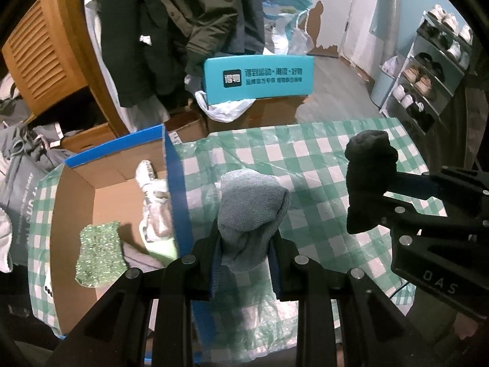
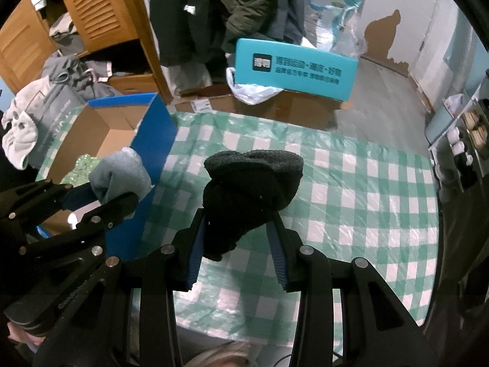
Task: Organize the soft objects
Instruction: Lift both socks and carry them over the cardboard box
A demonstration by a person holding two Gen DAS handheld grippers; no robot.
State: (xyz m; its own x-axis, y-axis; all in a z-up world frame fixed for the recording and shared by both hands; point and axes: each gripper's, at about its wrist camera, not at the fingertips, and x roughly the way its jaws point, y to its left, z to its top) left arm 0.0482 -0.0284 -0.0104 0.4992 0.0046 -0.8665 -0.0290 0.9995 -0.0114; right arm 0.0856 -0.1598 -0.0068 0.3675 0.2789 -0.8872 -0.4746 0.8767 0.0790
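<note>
Left of my left gripper (image 1: 244, 244) sits the cardboard box (image 1: 73, 211); between its fingers I pinch a grey sock (image 1: 253, 211). My right gripper (image 2: 238, 232) clamps a black sock (image 2: 250, 186), both above the checkered cloth (image 2: 351, 198).

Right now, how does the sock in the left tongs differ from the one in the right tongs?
The grey sock is light grey; the black sock is black. The grey sock, in the left tongs, hangs beside the blue-edged cardboard box; the black sock, in the right tongs, hangs over the checkered cloth. Both are bunched, clamped and lifted.
</note>
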